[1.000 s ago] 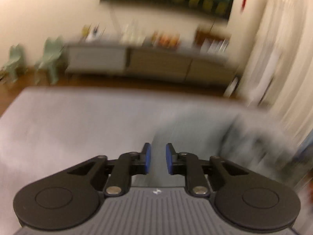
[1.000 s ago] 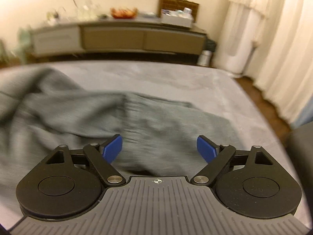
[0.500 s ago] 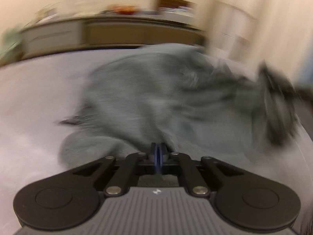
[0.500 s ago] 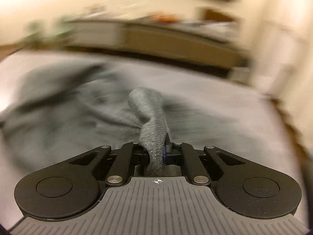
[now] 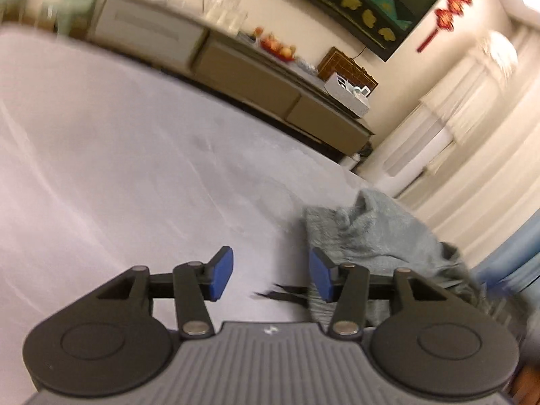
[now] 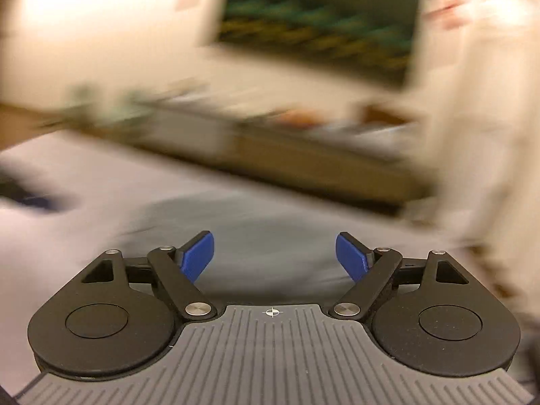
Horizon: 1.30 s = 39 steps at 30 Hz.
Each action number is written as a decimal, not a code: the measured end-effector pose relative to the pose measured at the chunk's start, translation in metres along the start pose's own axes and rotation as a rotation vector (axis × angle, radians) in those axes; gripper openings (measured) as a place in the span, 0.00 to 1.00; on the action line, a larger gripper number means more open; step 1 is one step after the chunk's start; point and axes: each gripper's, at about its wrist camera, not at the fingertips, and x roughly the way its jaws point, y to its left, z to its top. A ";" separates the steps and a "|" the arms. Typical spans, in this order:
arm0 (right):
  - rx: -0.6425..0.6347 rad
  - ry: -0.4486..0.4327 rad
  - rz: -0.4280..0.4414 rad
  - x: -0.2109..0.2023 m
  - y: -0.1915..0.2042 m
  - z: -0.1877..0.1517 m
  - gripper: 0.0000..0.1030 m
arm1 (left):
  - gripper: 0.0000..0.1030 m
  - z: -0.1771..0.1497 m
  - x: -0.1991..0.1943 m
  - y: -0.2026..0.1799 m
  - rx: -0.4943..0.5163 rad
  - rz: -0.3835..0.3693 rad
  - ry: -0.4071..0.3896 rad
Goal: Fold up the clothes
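Garment: we see a grey knit garment point(image 5: 378, 236) lying crumpled on the pale grey bed cover point(image 5: 135, 168), at the right side of the left wrist view, partly behind the right finger.
Left gripper point(image 5: 271, 275): we hold it with the jaws opening, blue pads apart, only bare cover and a dark strap end point(image 5: 280, 293) between them; nothing is gripped.
Right gripper point(image 6: 275, 256): jaws opening wide, nothing pinched; the view is badly blurred, and the dark grey patch point(image 6: 263, 229) beyond the pads is probably the same garment.
Containers: on the long sideboard point(image 5: 236, 67) a bowl of orange fruit point(image 5: 278, 47); a white box point(image 5: 347, 92) holds small items we cannot make out.
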 end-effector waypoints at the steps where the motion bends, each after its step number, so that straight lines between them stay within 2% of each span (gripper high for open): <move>1: -0.050 0.025 0.083 0.006 0.023 -0.006 0.79 | 0.58 -0.003 0.008 0.000 -0.014 -0.014 0.018; 2: -0.103 0.050 0.163 0.013 0.046 -0.012 0.79 | 0.61 -0.006 0.012 0.000 -0.018 -0.018 0.028; 3: -0.185 0.066 0.204 0.018 0.069 -0.020 0.79 | 0.66 -0.009 0.014 0.000 -0.020 -0.019 0.037; 4: -0.227 0.087 0.200 0.025 0.076 -0.028 0.77 | 0.71 -0.012 0.016 -0.001 -0.022 -0.020 0.046; 6: -0.310 0.128 0.191 0.038 0.091 -0.043 0.57 | 0.74 -0.017 0.021 -0.001 -0.027 -0.023 0.063; 7: -0.347 0.149 0.187 0.045 0.097 -0.051 0.30 | 0.74 -0.019 0.023 -0.001 -0.040 -0.027 0.070; 8: -0.326 0.176 0.182 0.050 0.093 -0.054 0.16 | 0.76 -0.020 0.023 -0.001 -0.064 -0.036 0.069; 9: -0.313 0.181 0.163 0.052 0.087 -0.053 0.10 | 0.81 -0.021 0.022 0.000 -0.090 -0.047 0.063; 12: -0.210 0.143 0.156 0.042 0.066 -0.034 0.04 | 0.93 -0.023 0.019 0.002 -0.170 -0.097 0.035; 14: -0.095 0.098 0.198 0.025 0.049 -0.018 0.03 | 1.00 -0.026 0.020 0.004 -0.247 -0.155 0.025; 18: 0.141 0.025 0.374 -0.001 0.026 0.014 0.03 | 1.00 -0.041 0.033 0.009 -0.438 -0.302 0.038; 21: 0.229 0.016 0.494 -0.011 0.027 0.012 0.03 | 1.00 -0.047 0.054 0.004 -0.477 -0.383 0.068; 23: 0.244 0.022 0.534 -0.006 0.018 0.012 0.03 | 0.41 -0.035 0.062 -0.002 -0.442 -0.435 0.049; 24: 0.251 0.023 0.554 -0.004 0.013 0.013 0.03 | 0.08 -0.021 0.060 -0.008 -0.409 -0.451 0.036; 26: 0.253 -0.026 0.577 -0.017 0.009 0.017 0.03 | 0.08 0.013 0.027 -0.029 -0.283 -0.458 -0.080; 27: 0.252 -0.072 0.600 -0.026 0.005 0.020 0.03 | 0.08 0.027 -0.001 -0.045 -0.176 -0.478 -0.150; 29: 0.242 -0.161 0.672 -0.048 0.005 0.022 0.03 | 0.08 0.037 -0.072 -0.080 0.106 -0.537 -0.282; 30: 0.225 -0.176 0.709 -0.055 0.012 0.022 0.03 | 0.08 0.033 -0.103 -0.090 0.244 -0.535 -0.334; 31: 0.209 -0.190 0.745 -0.062 0.018 0.021 0.03 | 0.08 0.023 -0.121 -0.090 0.338 -0.492 -0.350; 32: 0.193 -0.200 0.779 -0.068 0.025 0.020 0.04 | 0.08 0.015 -0.126 -0.077 0.364 -0.402 -0.317; 33: 0.182 -0.156 0.796 -0.062 0.037 0.016 0.07 | 0.08 0.010 -0.118 -0.054 0.328 -0.268 -0.252; 34: 0.169 -0.108 0.811 -0.055 0.048 0.012 0.20 | 0.08 0.005 -0.105 -0.023 0.254 -0.112 -0.175; 35: 0.132 -0.015 0.809 -0.044 0.061 0.007 0.35 | 0.08 -0.003 -0.093 0.010 0.170 0.023 -0.113; 36: 0.094 0.048 0.779 -0.036 0.068 0.002 0.39 | 0.09 -0.012 -0.084 0.044 0.087 0.143 -0.061; 37: 0.095 0.072 0.746 -0.033 0.061 0.001 0.40 | 0.10 -0.018 -0.078 0.072 -0.017 0.207 -0.009; 38: 0.096 0.094 0.712 -0.029 0.054 0.000 0.40 | 0.10 -0.024 -0.075 0.098 -0.133 0.238 0.042; 39: 0.097 0.117 0.679 -0.026 0.046 -0.002 0.42 | 0.11 -0.025 -0.076 0.114 -0.218 0.224 0.052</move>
